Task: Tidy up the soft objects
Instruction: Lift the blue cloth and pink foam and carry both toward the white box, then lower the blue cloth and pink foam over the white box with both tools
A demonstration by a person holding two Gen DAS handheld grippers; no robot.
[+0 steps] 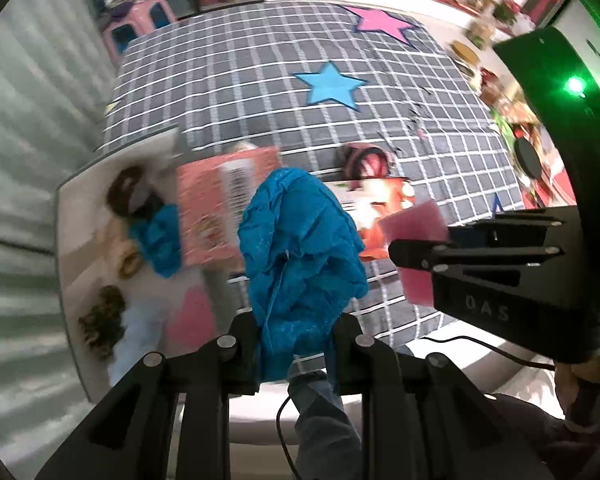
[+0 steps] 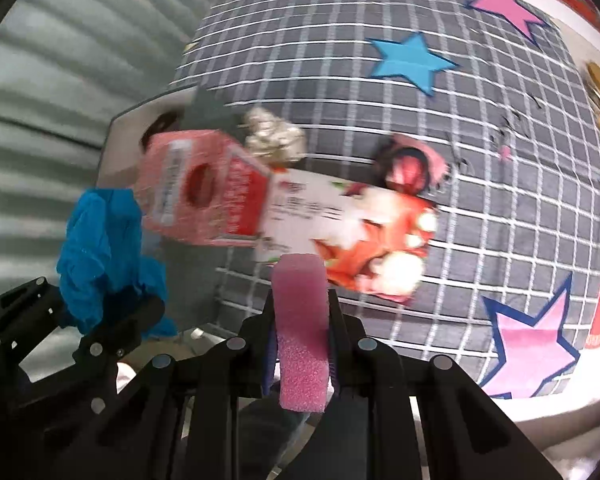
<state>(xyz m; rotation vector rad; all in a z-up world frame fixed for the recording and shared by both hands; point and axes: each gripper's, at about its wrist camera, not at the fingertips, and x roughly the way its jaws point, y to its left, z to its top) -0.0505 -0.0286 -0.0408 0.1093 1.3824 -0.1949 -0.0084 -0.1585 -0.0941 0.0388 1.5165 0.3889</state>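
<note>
Blue crumpled cloth (image 1: 300, 240) is pinched in the left gripper (image 1: 296, 340), hanging bunched above the jaws and clear of everything, likely in transit to the white tray (image 1: 76, 208) at left. That tray already holds another blue cloth (image 1: 156, 236) and some dark and tan soft items, so it looks like the collection spot.

Pink sponge (image 2: 300, 328) is clamped edge-on in the right gripper (image 2: 300, 360), jaws pressed in on its flat faces and squeezing the foam. Held aloft over the grid rug (image 2: 500, 200), not on any surface.

Pink carton (image 2: 204, 188) and red-white box (image 2: 360, 232) lie ahead on the rug; rigid, probably not part of the sort. Frames are blurred, so small tray items can't be identified.
</note>
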